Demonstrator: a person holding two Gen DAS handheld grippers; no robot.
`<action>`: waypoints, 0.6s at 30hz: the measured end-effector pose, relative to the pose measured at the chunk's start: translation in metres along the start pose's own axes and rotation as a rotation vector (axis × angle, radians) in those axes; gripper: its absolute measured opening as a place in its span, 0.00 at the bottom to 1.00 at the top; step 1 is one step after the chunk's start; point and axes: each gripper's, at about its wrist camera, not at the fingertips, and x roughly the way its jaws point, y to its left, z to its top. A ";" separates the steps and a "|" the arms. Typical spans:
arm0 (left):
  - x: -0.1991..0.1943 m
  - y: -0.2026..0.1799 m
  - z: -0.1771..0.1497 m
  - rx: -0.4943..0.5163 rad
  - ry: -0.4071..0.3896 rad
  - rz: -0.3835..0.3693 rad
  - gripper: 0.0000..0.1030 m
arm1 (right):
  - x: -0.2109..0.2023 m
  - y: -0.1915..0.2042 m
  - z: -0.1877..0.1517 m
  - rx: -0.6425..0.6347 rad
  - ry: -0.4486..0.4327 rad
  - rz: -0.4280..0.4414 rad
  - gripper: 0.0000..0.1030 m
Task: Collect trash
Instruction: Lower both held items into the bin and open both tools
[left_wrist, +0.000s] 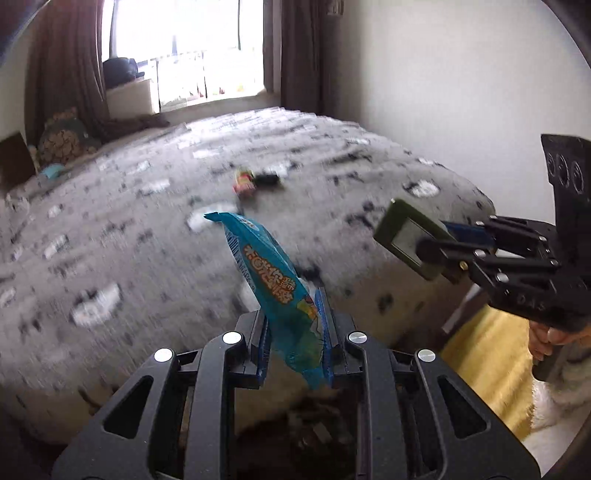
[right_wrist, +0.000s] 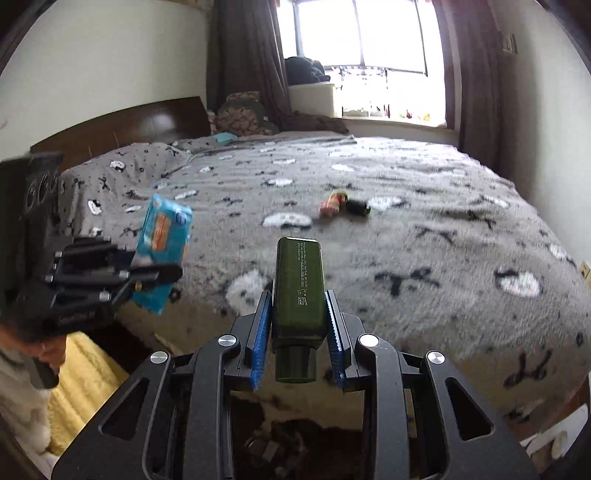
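My left gripper (left_wrist: 295, 314) is shut on a blue snack wrapper (left_wrist: 269, 273) that sticks up and forward from between its blue pads, above the near edge of the bed. In the right wrist view the same left gripper (right_wrist: 155, 275) shows at the left with that blue snack wrapper (right_wrist: 164, 236). A dark green bottle (right_wrist: 298, 284), cap toward the camera, sits clamped in my right gripper (right_wrist: 299, 314). The left wrist view shows that right gripper (left_wrist: 434, 254) at the right holding the green bottle (left_wrist: 406, 236). On the bed lie a red-and-yellow wrapper (right_wrist: 332, 203) and a small black item (right_wrist: 357, 207).
The grey patterned bedspread (right_wrist: 424, 240) fills both views. A dark wooden headboard (right_wrist: 122, 125) and pillows stand at the left, a bright window (right_wrist: 362, 37) with brown curtains at the back. A yellow cloth (left_wrist: 487, 358) lies beside the bed. A hand (left_wrist: 554, 338) grips the right handle.
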 end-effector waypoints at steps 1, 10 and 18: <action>0.003 -0.003 -0.013 -0.018 0.022 -0.016 0.20 | 0.002 0.002 -0.008 0.007 0.016 -0.004 0.28; 0.047 -0.014 -0.104 -0.114 0.185 -0.021 0.20 | 0.048 0.018 -0.077 0.081 0.197 -0.006 0.28; 0.099 0.008 -0.160 -0.235 0.354 0.019 0.20 | 0.096 0.021 -0.114 0.130 0.327 -0.036 0.28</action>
